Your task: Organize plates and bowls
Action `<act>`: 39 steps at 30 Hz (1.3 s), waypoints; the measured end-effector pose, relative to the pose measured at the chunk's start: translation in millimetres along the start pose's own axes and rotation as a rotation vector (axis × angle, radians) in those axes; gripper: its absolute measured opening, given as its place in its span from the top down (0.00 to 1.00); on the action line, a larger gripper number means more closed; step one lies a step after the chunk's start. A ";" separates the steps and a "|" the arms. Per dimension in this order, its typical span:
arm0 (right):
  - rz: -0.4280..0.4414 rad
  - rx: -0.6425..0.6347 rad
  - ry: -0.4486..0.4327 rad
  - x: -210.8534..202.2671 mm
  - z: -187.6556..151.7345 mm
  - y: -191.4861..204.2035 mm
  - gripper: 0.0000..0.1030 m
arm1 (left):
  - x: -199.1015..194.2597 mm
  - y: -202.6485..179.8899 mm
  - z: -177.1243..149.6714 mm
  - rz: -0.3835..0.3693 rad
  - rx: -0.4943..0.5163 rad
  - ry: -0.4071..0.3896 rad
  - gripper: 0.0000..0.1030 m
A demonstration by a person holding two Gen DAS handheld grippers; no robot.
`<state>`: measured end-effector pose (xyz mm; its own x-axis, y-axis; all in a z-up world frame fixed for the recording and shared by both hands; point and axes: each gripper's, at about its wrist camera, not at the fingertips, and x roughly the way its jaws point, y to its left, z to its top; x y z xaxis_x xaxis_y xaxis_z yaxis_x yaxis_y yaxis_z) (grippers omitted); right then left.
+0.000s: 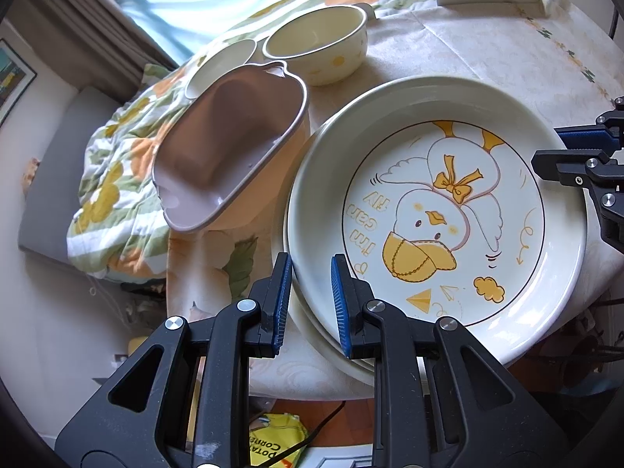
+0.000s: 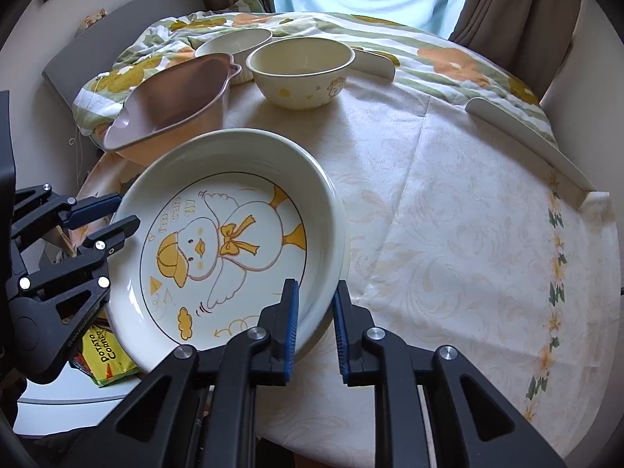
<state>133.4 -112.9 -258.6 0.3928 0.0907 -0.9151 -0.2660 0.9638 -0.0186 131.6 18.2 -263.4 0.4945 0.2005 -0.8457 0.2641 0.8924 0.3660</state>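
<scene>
both grippers at the rim of the duck plate

left wrist view: the left gripper has its jaws partly open, straddling the near rim of the duck plate, one blue pad outside and one inside; whether the pads press the rim i cannot tell. the plate sits on another plate whose edge shows beneath it, on the bench with its pale cloth. to the left stands a pink cat-eared bowl, behind it a ribbed white bowl and a cream bowl. the right gripper is at the plate's far right edge.

right wrist view: the right gripper has its jaws partly open around the plate's near rim, a gap showing on the outer side. the left gripper is at the opposite rim. the pink bowl, ribbed bowl and cream bowl stand beyond. a yellow snack bag lies below the bench edge.
</scene>
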 end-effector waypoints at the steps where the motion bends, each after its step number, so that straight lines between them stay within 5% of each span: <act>1: -0.003 0.001 -0.001 -0.1 -0.1 -0.1 0.84 | -0.4 0.2 -0.3 0.004 -0.001 -0.001 0.82; 16: 0.020 0.019 0.003 -0.5 1.4 -3.0 0.84 | -0.3 4.7 1.9 -0.018 -0.035 0.015 0.82; 22: 0.061 0.057 -0.064 -31.4 12.9 -13.9 0.84 | -32.2 22.5 18.4 -0.054 -0.123 -0.035 0.81; 24: 0.087 0.073 -0.094 -46.3 20.5 -20.1 0.84 | -46.1 34.1 24.5 -0.074 -0.184 -0.064 0.72; 25: 0.105 0.075 -0.105 -52.7 24.4 -22.6 0.84 | -54.0 41.7 27.6 -0.078 -0.224 -0.081 0.46; 26: 0.128 0.081 -0.115 -58.6 29.0 -25.7 0.83 | -61.0 49.3 29.7 -0.073 -0.263 -0.099 0.08; 28: 0.177 0.096 -0.137 -66.7 38.4 -32.4 0.57 | -76.3 65.7 30.4 -0.076 -0.340 -0.163 0.00; 29: 0.201 0.103 -0.149 -68.7 42.9 -35.5 0.19 | -79.9 72.6 30.0 -0.095 -0.370 -0.174 0.00; 30: 0.232 0.106 -0.164 -70.2 48.5 -38.4 0.02 | -79.7 81.1 30.0 -0.115 -0.408 -0.167 0.00; 39: 0.280 0.024 -0.078 -33.7 107.5 -17.3 0.02 | -28.7 152.0 -3.2 -0.222 -0.763 -0.068 0.01</act>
<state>219.4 -105.6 -184.1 0.3734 0.3720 -0.8498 -0.3533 0.9041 0.2405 154.9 149.4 -184.7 0.5529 -0.0175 -0.8330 -0.2651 0.9441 -0.1958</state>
